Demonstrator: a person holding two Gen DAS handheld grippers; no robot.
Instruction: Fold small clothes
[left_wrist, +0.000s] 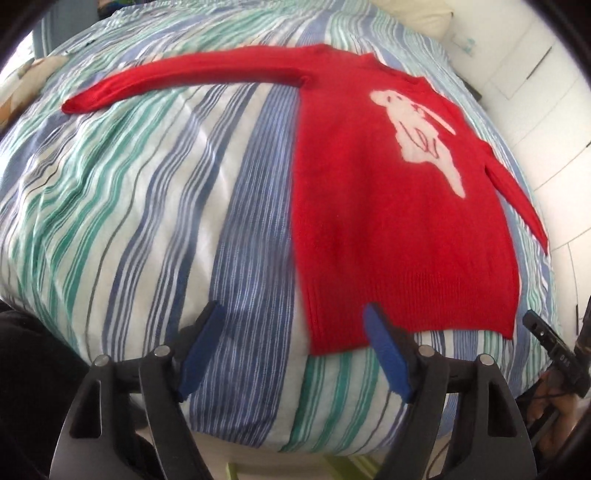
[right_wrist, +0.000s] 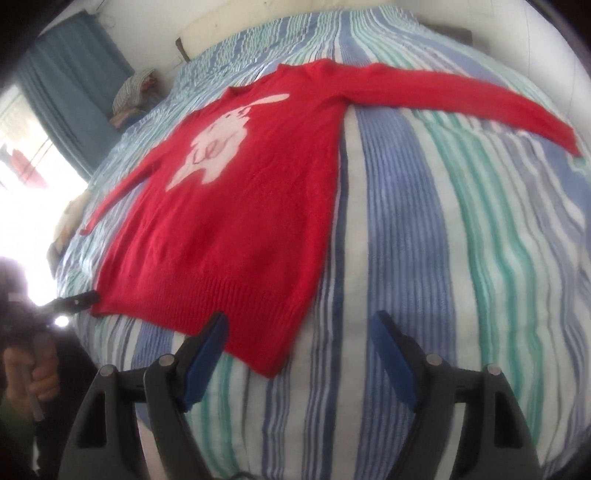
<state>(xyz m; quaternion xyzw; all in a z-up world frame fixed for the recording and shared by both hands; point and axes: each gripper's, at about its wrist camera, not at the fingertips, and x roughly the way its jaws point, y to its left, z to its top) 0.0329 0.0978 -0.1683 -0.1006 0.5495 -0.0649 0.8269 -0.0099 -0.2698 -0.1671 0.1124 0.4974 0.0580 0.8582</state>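
Note:
A small red sweater (left_wrist: 388, 221) with a white rabbit print (left_wrist: 417, 136) lies flat, face up, on a striped bedspread (left_wrist: 129, 203), both sleeves spread out. My left gripper (left_wrist: 295, 317) is open and empty, hovering just before the hem's left corner. In the right wrist view the sweater (right_wrist: 236, 229) fills the centre-left, one sleeve (right_wrist: 461, 99) reaching far right. My right gripper (right_wrist: 299, 328) is open and empty, above the hem's right corner. The left gripper's tip (right_wrist: 77, 301) shows by the hem's other corner.
The bedspread (right_wrist: 461, 258) covers the whole bed. A pile of folded cloth (right_wrist: 133, 88) sits at the bed's far left by a blue curtain (right_wrist: 70, 85). White cupboards (left_wrist: 535, 92) stand to the right. A pillow (left_wrist: 22, 77) lies at far left.

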